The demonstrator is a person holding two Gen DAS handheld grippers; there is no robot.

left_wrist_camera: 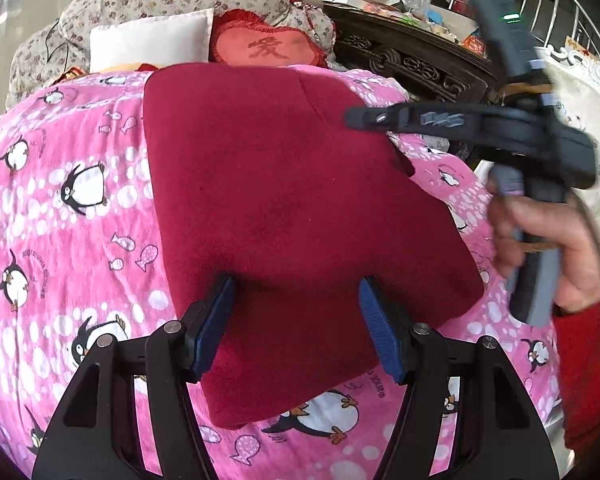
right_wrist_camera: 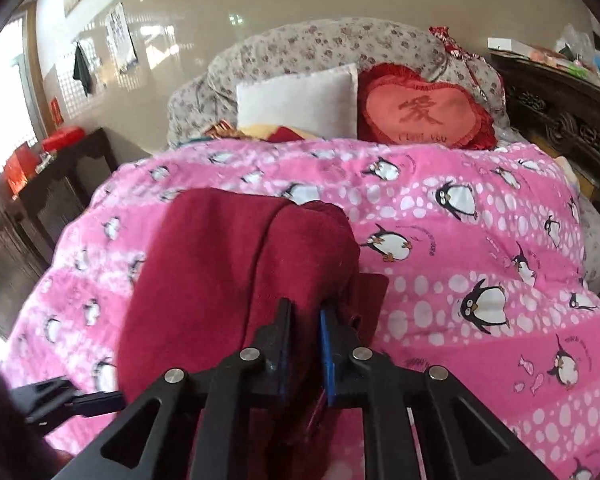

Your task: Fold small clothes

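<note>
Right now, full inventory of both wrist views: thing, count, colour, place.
red garment: 1, dark red, folded, lying on the blanket
blanket: 1, pink with penguin print, covering the bed
white pillow: 1, white, behind the blanket
heart cushion: 1, red and pink, right of the white pillow
floral bedding: 1 pile, grey floral, at the back
carved cabinet: 1, dark wood, right of the bed, cluttered top
side table: 1, dark, left of the bed, red items on it
left gripper: 1, black, jaws open astride the garment's near edge
right gripper: 1, black, jaws shut on garment fabric
hand: 1, holding the right gripper's handle
</note>
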